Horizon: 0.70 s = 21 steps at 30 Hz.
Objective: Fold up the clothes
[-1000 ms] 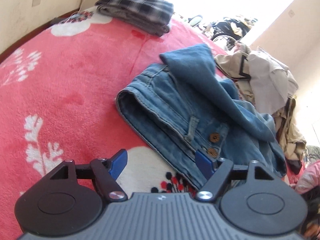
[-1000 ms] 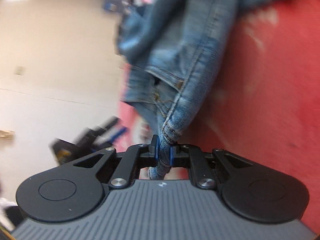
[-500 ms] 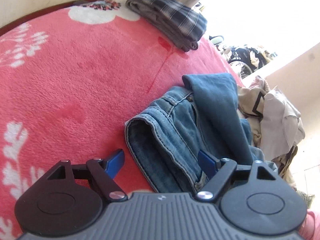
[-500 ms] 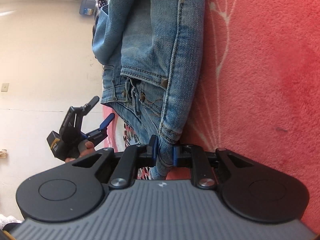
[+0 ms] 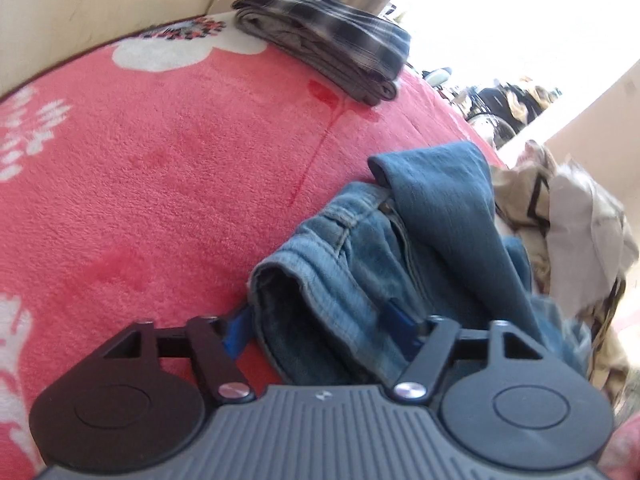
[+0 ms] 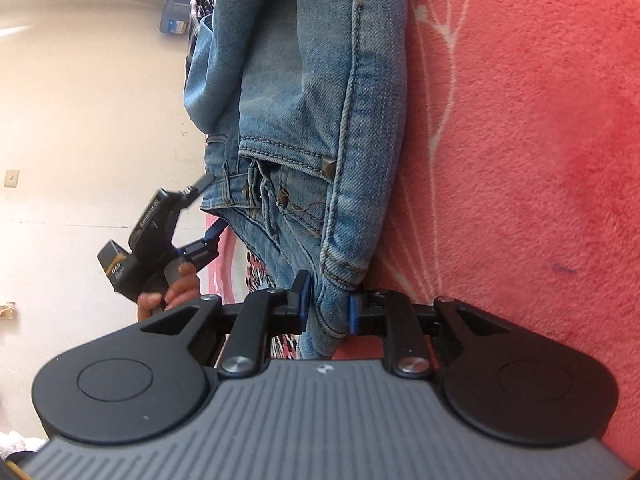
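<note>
A pair of blue jeans (image 5: 360, 264) lies partly folded on the red floral blanket (image 5: 160, 184). My left gripper (image 5: 320, 324) is open, its blue pads on either side of the folded waistband corner. In the right wrist view the jeans (image 6: 304, 112) lie along the blanket (image 6: 520, 140). My right gripper (image 6: 326, 306) has its jaws around the waistband edge, with a small gap showing at each pad. The left gripper (image 6: 208, 204) also shows there, held by a hand, at the jeans' far corner.
A folded plaid garment (image 5: 324, 36) lies at the far end of the blanket. A pile of beige and white unfolded clothes (image 5: 568, 216) sits to the right of the jeans. A cream wall (image 6: 88, 100) lies beyond the bed.
My left gripper has moved forward until its open pads straddle the jeans' corner. My right gripper's jaws have widened a little around the waistband edge they were clamping.
</note>
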Each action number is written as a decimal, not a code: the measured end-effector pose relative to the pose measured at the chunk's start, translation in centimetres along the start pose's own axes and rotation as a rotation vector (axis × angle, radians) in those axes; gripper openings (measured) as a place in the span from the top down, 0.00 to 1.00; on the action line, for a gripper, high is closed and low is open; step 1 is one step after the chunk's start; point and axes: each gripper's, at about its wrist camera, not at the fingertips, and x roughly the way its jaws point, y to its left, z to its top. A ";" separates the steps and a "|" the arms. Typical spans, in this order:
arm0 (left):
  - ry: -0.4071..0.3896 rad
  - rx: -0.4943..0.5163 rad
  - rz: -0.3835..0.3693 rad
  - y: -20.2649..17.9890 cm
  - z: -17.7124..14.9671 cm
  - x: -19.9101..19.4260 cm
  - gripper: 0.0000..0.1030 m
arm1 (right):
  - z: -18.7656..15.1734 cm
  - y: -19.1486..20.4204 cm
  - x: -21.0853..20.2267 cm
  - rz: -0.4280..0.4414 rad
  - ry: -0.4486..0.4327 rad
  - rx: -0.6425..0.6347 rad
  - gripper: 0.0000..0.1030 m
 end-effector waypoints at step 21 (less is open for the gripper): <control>-0.127 0.080 0.073 -2.1 -1.2 -3.1 0.93 | -5.0 2.3 -7.3 -0.035 -0.082 -0.236 0.89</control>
